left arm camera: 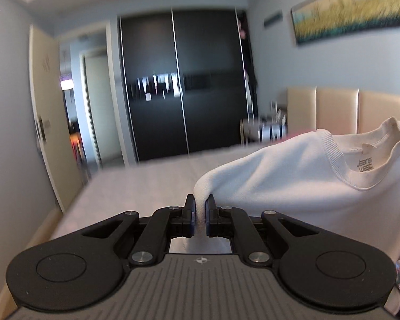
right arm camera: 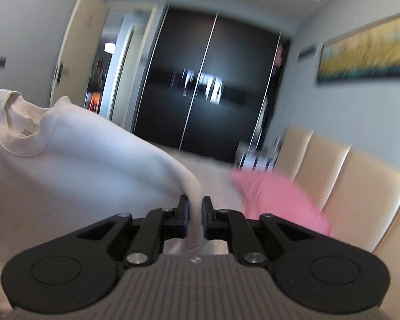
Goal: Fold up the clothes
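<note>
the bed (left arm camera: 146,181) lies bare below; the white sweatshirt (left arm camera: 280,176) hangs above it, stretched between both tongs, so folding looks barely begun, no fold yet made. left tongs (left arm camera: 199,208) and right tongs (right arm camera: 195,208) each pinch a shoulder. only the right view shows a pink pillow (right arm camera: 280,200) at 3 o'clock

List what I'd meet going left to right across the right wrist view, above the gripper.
White sweatshirt → open door → black wardrobe → pink pillow → beige headboard; painting above it.
</note>
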The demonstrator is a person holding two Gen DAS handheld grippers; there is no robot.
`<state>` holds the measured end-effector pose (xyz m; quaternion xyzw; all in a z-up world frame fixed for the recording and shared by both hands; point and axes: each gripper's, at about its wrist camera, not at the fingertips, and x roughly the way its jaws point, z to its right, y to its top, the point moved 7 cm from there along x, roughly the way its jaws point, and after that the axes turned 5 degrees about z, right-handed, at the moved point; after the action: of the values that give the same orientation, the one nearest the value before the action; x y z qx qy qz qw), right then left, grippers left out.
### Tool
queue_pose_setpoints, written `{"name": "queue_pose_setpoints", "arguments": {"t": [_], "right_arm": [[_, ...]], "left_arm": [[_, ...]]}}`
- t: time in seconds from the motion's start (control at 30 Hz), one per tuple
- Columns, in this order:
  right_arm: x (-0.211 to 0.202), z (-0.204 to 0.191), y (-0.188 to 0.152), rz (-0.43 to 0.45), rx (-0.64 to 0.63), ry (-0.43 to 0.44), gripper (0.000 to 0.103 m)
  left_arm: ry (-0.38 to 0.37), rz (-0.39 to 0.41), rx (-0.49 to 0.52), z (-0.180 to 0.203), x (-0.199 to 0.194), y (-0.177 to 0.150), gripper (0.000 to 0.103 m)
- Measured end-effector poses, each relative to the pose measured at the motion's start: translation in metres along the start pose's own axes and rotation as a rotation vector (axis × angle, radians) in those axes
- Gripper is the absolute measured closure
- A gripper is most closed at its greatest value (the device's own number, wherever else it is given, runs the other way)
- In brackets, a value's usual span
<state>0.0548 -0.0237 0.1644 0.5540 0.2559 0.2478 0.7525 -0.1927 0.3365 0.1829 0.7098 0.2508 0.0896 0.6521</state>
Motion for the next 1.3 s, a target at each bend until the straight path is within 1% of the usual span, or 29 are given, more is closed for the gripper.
{"name": "queue_pose_setpoints", "arguments": {"t": [0.1,0.17,0.33,0.43,0.5,0.57,0.6,0.7,0.77,0.9,1.0,1.17,1.3], "right_arm": [[-0.040,0.005,0.039,0.116,-0.018,-0.034,0.092],[-0.066,0.008,0.062,0.189,-0.030,-0.058,0.092],[-0.125,0.020,0.094,0.339,-0.018,-0.111,0.092],[-0.152,0.028,0.107,0.414,-0.016,-0.156,0.092],[-0.166,0.034,0.115,0.455,-0.016,-0.187,0.092],[-0.174,0.041,0.120,0.479,-0.005,-0.200,0.092],[-0.172,0.043,0.120,0.474,-0.006,-0.200,0.092],[-0.164,0.048,0.120,0.458,-0.007,-0.200,0.092],[-0.156,0.050,0.119,0.442,-0.007,-0.197,0.092],[-0.104,0.045,0.096,0.336,0.010,-0.146,0.092],[-0.060,0.042,0.074,0.244,0.029,-0.105,0.092],[0.023,0.032,0.040,0.112,0.049,-0.061,0.092],[0.100,0.022,0.011,0.000,0.059,-0.039,0.092]], "left_arm": [[0.019,0.108,0.025,0.002,-0.041,0.042,0.098],[0.028,0.176,0.034,0.006,-0.067,0.064,0.098],[0.028,0.326,0.017,0.018,-0.125,0.101,0.098],[0.016,0.386,0.047,0.032,-0.146,0.114,0.098],[0.010,0.405,0.066,0.040,-0.153,0.121,0.098],[-0.011,0.417,0.054,0.044,-0.155,0.127,0.098],[-0.020,0.419,0.047,0.042,-0.157,0.128,0.098],[-0.018,0.394,0.059,0.045,-0.141,0.128,0.098],[-0.025,0.349,0.049,0.041,-0.125,0.123,0.098],[-0.041,0.228,0.013,0.029,-0.073,0.100,0.098],[-0.032,0.144,0.012,0.022,-0.026,0.079,0.098],[-0.015,0.054,0.024,0.008,0.050,0.051,0.098],[-0.014,-0.023,0.014,-0.010,0.116,0.022,0.098]]}}
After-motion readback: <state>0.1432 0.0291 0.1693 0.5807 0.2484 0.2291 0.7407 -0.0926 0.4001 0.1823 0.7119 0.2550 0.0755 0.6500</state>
